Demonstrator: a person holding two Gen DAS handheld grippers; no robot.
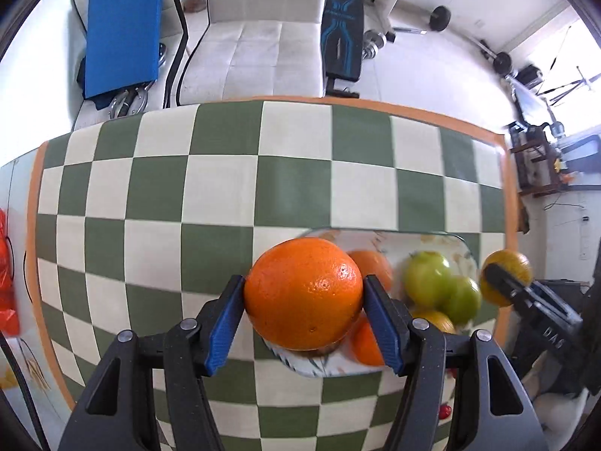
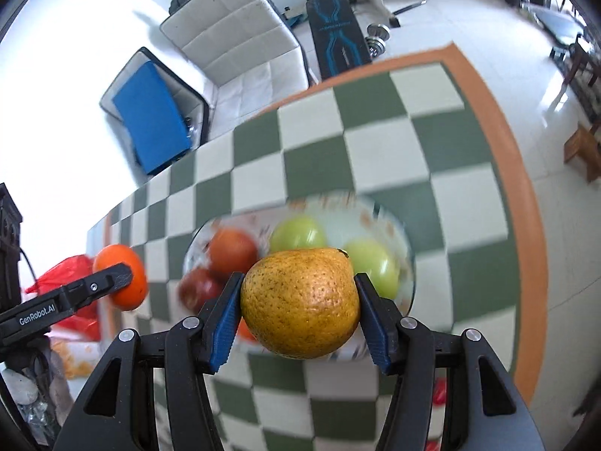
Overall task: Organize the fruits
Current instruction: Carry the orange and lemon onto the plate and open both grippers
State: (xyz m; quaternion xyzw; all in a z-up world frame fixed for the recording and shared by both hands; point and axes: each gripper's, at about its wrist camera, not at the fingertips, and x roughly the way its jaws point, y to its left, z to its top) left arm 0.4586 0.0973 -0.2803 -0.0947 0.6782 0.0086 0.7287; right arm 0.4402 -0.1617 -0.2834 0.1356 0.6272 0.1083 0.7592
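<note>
The left gripper (image 1: pixel 303 293) squeezes a bright orange (image 1: pixel 303 293) and the right gripper (image 2: pixel 298 306) squeezes a yellowish orange (image 2: pixel 298 306), both over a blurry, perhaps glass, fruit plate (image 2: pixel 375 210) on the green-and-white checked bench (image 1: pixel 188 188). A white sofa (image 1: pixel 263 37) stands behind.

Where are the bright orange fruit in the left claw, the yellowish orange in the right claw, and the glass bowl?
Bright orange fruit (image 1: pixel 304 293): left wrist view, front skin.
Yellowish orange (image 2: pixel 300 302): right wrist view, dimpled front.
Glass bowl (image 2: pixel 407 248): right wrist view, right rim.
</note>
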